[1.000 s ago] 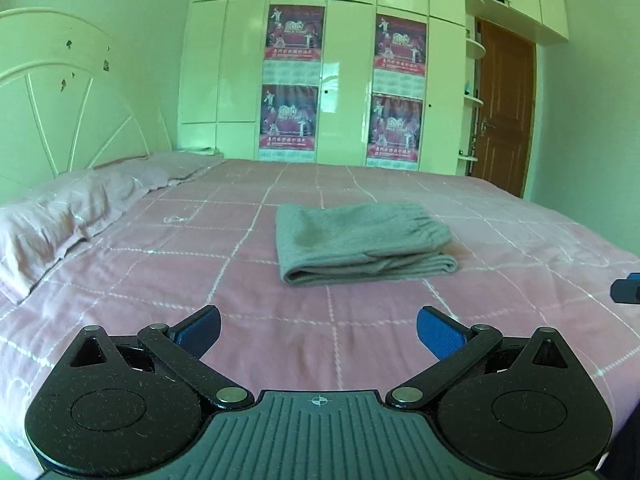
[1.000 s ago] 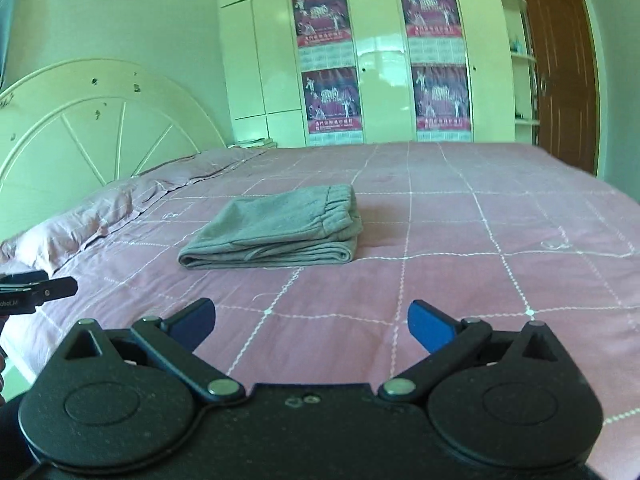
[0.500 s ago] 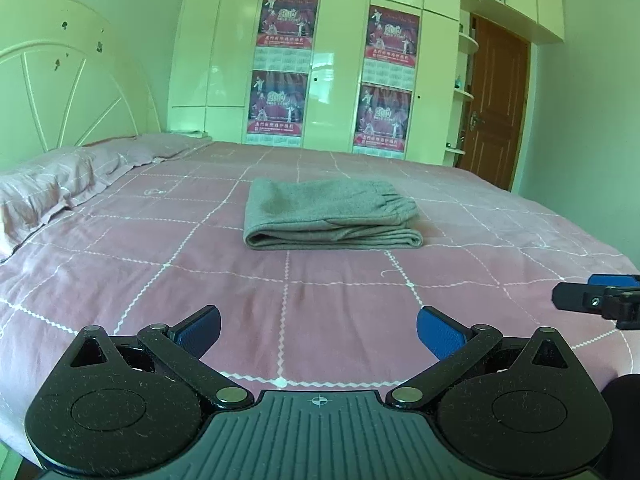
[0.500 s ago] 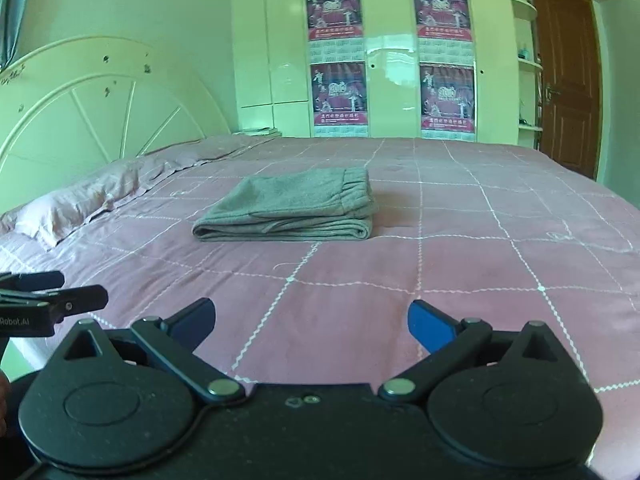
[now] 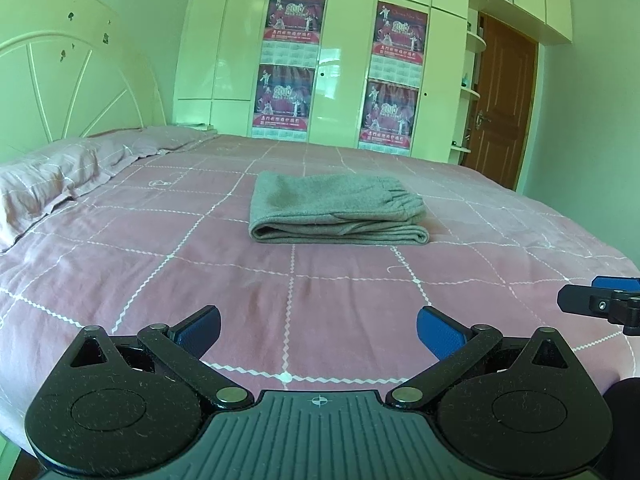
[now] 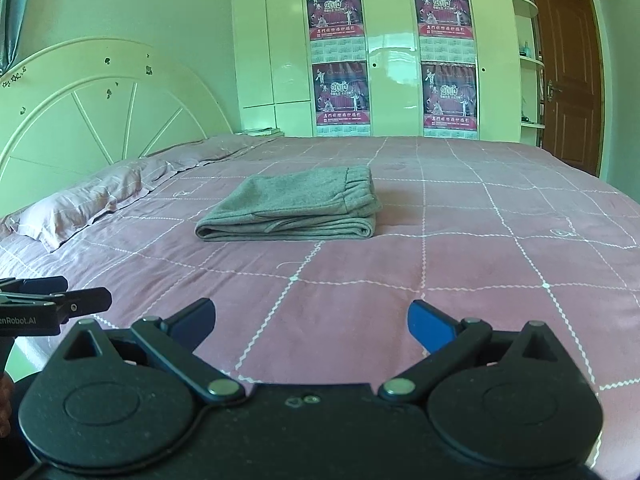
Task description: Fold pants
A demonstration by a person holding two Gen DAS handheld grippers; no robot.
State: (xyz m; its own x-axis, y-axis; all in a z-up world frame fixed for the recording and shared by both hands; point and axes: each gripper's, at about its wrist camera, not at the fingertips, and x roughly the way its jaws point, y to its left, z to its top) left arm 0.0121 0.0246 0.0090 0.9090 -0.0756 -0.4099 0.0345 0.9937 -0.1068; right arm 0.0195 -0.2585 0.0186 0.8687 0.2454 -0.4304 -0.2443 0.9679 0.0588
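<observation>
Grey pants (image 5: 336, 210) lie folded into a flat rectangle in the middle of the pink bed (image 5: 200, 280), elastic waistband to the right; the right wrist view shows the same pants (image 6: 292, 210). My left gripper (image 5: 318, 330) hangs open over the bed's near edge, well short of the pants, nothing between its blue pads (image 5: 438, 332). My right gripper (image 6: 312, 322) is likewise open and empty, back from the pants. Each gripper shows at the edge of the other's view: the right gripper (image 5: 600, 304), the left gripper (image 6: 52, 304).
A pink pillow (image 5: 48, 188) lies along the left by the cream headboard (image 5: 68, 80). Cream wardrobes with red posters (image 5: 292, 60) stand behind the bed, a brown door (image 5: 500, 108) at the right. A person's hand (image 6: 5, 400) shows at the lower left.
Both grippers have drawn back from the pants toward the bed's near edge and levelled out. They stay open and empty; the pants have not moved.
</observation>
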